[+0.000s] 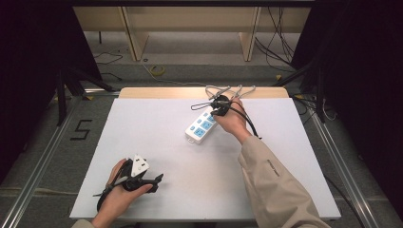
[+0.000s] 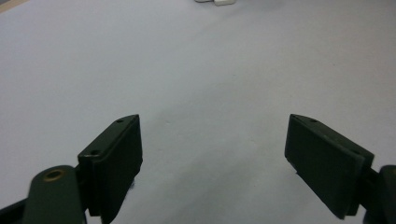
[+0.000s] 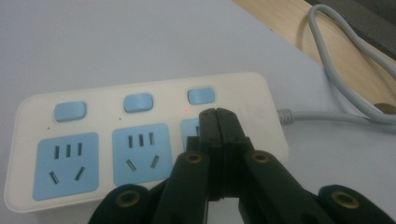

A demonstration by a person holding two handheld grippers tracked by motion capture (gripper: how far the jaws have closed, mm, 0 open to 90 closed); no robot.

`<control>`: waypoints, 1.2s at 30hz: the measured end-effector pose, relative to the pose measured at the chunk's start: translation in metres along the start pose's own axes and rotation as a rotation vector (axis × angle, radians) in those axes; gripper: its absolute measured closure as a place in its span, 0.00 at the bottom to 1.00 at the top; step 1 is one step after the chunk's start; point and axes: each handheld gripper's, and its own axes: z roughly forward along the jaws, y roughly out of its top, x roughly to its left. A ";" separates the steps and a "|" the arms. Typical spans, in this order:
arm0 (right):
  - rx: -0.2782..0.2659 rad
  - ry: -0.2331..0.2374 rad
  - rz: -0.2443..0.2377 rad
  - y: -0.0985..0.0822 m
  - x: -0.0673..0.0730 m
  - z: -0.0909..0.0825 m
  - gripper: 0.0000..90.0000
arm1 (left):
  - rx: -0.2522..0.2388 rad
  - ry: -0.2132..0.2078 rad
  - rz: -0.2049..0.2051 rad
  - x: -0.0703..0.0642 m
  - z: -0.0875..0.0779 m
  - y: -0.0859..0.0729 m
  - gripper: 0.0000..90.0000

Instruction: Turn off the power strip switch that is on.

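A white power strip (image 1: pixel 201 125) with three blue sockets and three blue switches lies on the white table top (image 1: pixel 157 142), towards the back. In the right gripper view the strip (image 3: pixel 93 140) has a small red light lit beside its rightmost switch (image 3: pixel 201 95). My right gripper (image 3: pixel 218 113) is shut, its tips together just below that switch, over the rightmost socket. In the high view the right gripper (image 1: pixel 219 105) hovers over the strip's far end. My left gripper (image 1: pixel 159 178) rests near the front left of the table, open, jaws wide apart (image 2: pixel 212 140) with nothing between them.
The strip's grey cable (image 3: pixel 341 70) loops off the back edge of the table over a wooden board (image 1: pixel 190 91). Wooden shelving (image 1: pixel 190 28) and loose cables lie on the floor behind. Black curtains flank both sides.
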 end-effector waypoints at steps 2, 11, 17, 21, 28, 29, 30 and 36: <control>-0.001 0.003 -0.003 0.003 0.001 0.001 1.00 | 0.004 -0.001 0.003 0.000 0.000 0.000 0.21; -0.003 0.010 0.009 0.011 0.004 0.011 1.00 | 0.002 -0.001 0.001 0.001 -0.001 0.000 0.21; -0.010 0.014 0.007 0.016 0.004 0.013 1.00 | 0.000 -0.001 0.001 0.000 -0.001 0.000 0.21; -0.003 0.010 0.016 0.017 0.003 0.017 1.00 | 0.000 -0.002 0.001 0.001 -0.001 0.000 0.21; 0.002 0.005 0.030 0.018 0.000 0.021 1.00 | -0.002 -0.002 0.001 0.000 -0.001 0.000 0.21; 0.001 0.005 0.024 0.018 -0.001 0.022 1.00 | 0.000 -0.003 0.002 0.001 -0.001 0.000 0.21; 0.003 0.005 0.021 0.019 -0.001 0.022 1.00 | 0.001 -0.004 0.002 0.001 -0.001 0.000 0.21; 0.005 0.011 0.018 0.022 0.002 0.026 1.00 | -0.002 -0.003 0.001 0.000 -0.001 0.000 0.21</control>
